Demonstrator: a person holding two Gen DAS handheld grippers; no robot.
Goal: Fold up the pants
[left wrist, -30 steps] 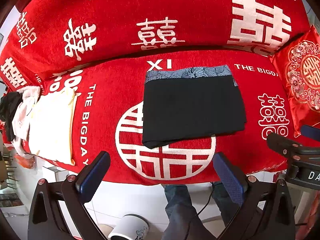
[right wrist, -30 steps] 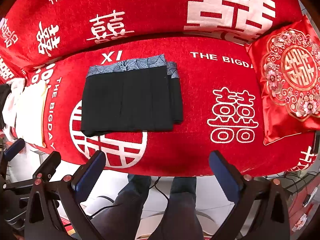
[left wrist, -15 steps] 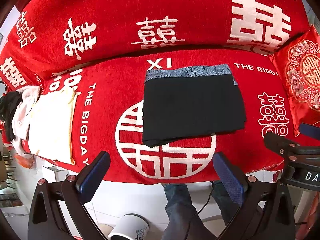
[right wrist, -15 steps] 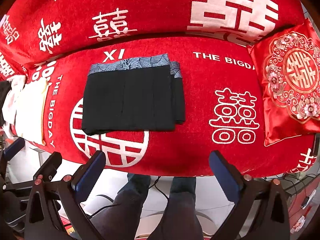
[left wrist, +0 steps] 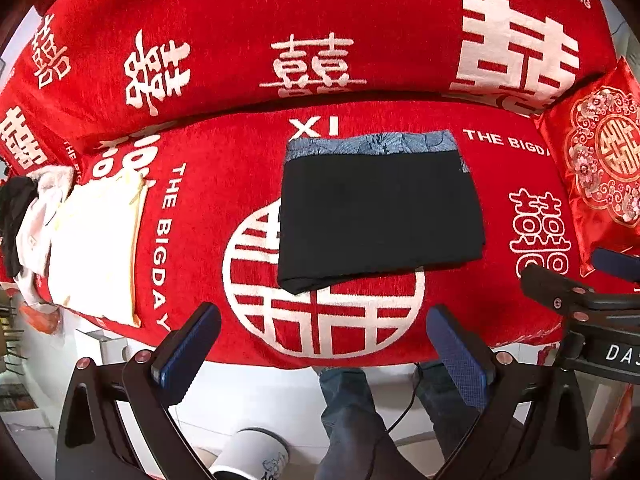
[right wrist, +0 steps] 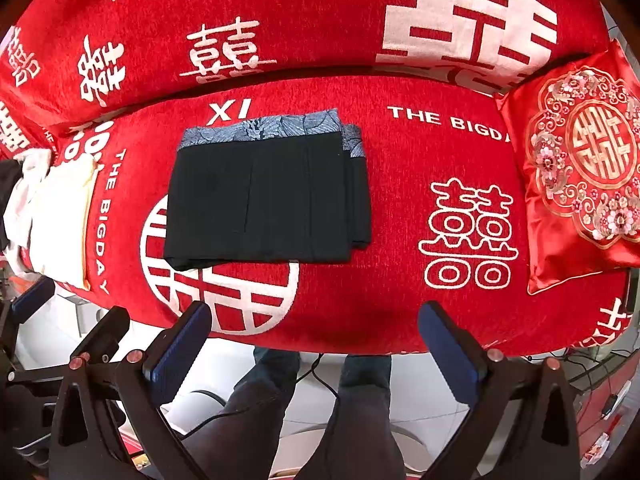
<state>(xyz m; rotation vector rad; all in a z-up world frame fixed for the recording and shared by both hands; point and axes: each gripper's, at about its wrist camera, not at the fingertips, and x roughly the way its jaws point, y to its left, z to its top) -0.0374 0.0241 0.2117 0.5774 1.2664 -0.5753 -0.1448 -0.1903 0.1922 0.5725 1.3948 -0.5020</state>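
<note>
The pants [left wrist: 378, 212] [right wrist: 264, 196] lay folded into a compact black rectangle on the seat of the red sofa [left wrist: 224, 184] [right wrist: 400, 184], partly covering a large round white emblem [left wrist: 324, 316] [right wrist: 224, 296] woven into the cover. A blue-grey patterned band [left wrist: 370, 143] [right wrist: 264, 128] ran along the far edge of the fold. In the right wrist view, stacked layers stepped outward along the right edge of the bundle.

The left gripper [left wrist: 322, 350] was held back from the sofa's front edge, fingers spread wide apart, nothing between them and no contact with the pants. The right gripper [right wrist: 314, 344] was in the same condition: fingers spread, empty, short of the fabric. Each gripper showed at the margin of the other's view.

A folded cream cloth [left wrist: 94, 248] [right wrist: 60, 224] rested at the left end of the seat, well apart from the pants. Beside it lay a small heap of white and dark items [left wrist: 24, 216], possibly clothing; the distortion at the frame edge prevented confirmation. A red embroidered cushion [left wrist: 600, 168] [right wrist: 580, 176] stood at the right end. The person's legs [left wrist: 360, 420] [right wrist: 320, 412] appeared below the seat edge, and a white cup [left wrist: 252, 456] stood on the floor.
</note>
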